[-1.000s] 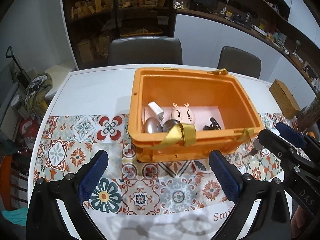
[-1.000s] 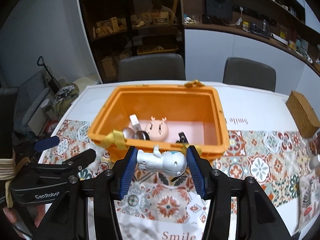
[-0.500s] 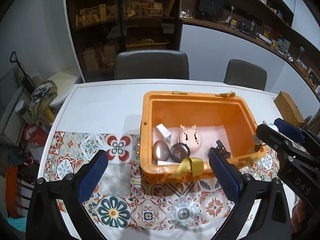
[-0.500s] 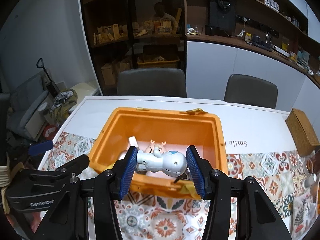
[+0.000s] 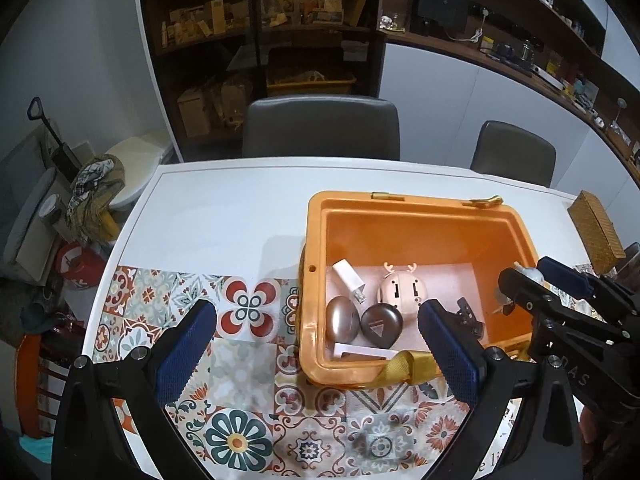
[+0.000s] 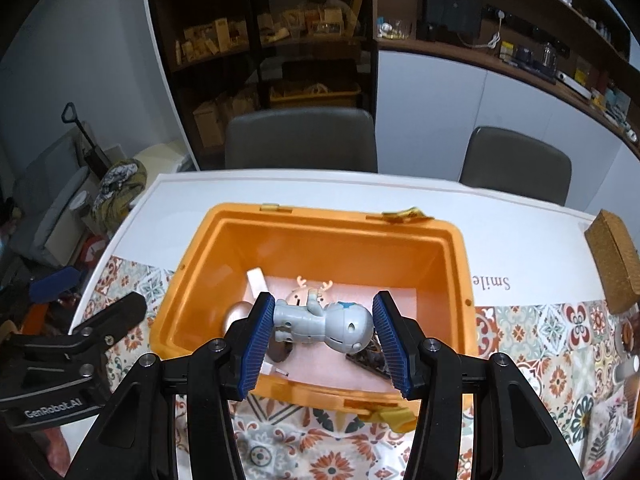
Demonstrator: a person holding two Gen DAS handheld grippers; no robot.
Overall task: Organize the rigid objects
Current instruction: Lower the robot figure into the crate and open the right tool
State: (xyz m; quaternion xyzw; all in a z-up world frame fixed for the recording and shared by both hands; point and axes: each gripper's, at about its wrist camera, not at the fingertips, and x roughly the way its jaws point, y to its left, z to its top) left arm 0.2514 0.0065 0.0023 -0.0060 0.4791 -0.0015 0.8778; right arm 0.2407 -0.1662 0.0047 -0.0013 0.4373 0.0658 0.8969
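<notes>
A: Nearest to us, what do the two grippers hold?

B: The right gripper (image 6: pixel 324 326) pinches one grey toy robot (image 6: pixel 324 322) sideways between its blue pads, feet at the left pad, round head at the right. We see it suspended above the near part of one orange bin (image 6: pixel 448 272). The left gripper (image 5: pixel 316 354) is spread wide with nothing between its pads, above the patterned tablecloth (image 5: pixel 240 392) at the bin's near left corner.

A: Count the bin's contents.

B: We count six items on its floor: one metallic oval case (image 5: pixel 341 323), one dark rounded case (image 5: pixel 378 326), one pink antlered gadget (image 5: pixel 401 290), one white plug adapter (image 5: pixel 349 279), one black clip (image 5: pixel 466 318) and one flat white piece (image 5: pixel 360 351) against the near wall. One yellow strap (image 5: pixel 404 368) drapes over the near rim.

A: And beyond the bin?

B: One woven box (image 6: pixel 614 256) sits at the white table's (image 5: pixel 224 208) right edge. Two grey chairs (image 6: pixel 300 140) stand behind the table, and dark shelving stands farther back.
</notes>
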